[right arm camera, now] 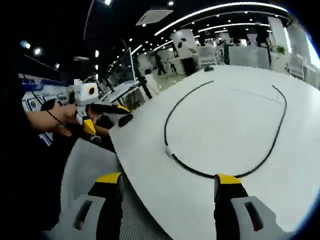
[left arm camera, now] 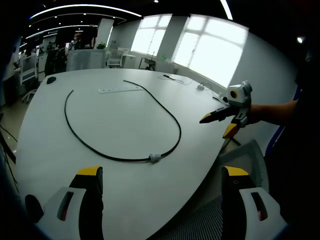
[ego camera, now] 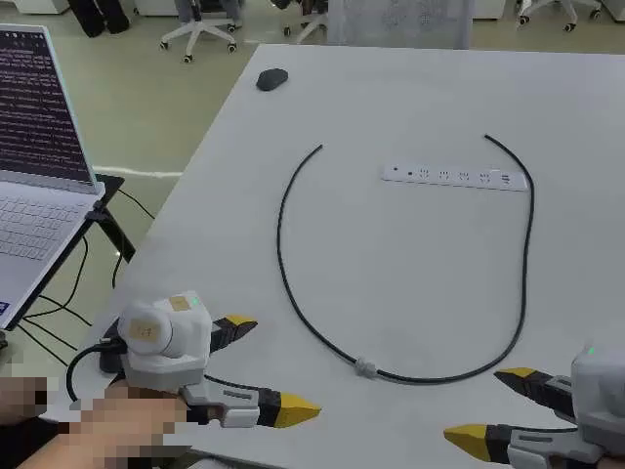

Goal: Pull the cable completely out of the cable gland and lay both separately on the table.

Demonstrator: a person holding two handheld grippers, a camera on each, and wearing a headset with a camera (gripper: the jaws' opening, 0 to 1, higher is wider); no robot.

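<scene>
With the left gripper [ego camera: 286, 365] and right gripper [ego camera: 473, 403] both spread empty, the cable [ego camera: 279, 244] seemingly sits threaded through the cable gland [ego camera: 364, 368]: nothing done yet.

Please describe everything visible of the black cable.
The black cable is thin and looks rubber-coated. It lies flat on the white table in a wide open loop, both free ends on the far side. A small pale cable gland sits on it at the near bend. Its right side passes close by the power strip. The left gripper and right gripper are apart from it.
</scene>
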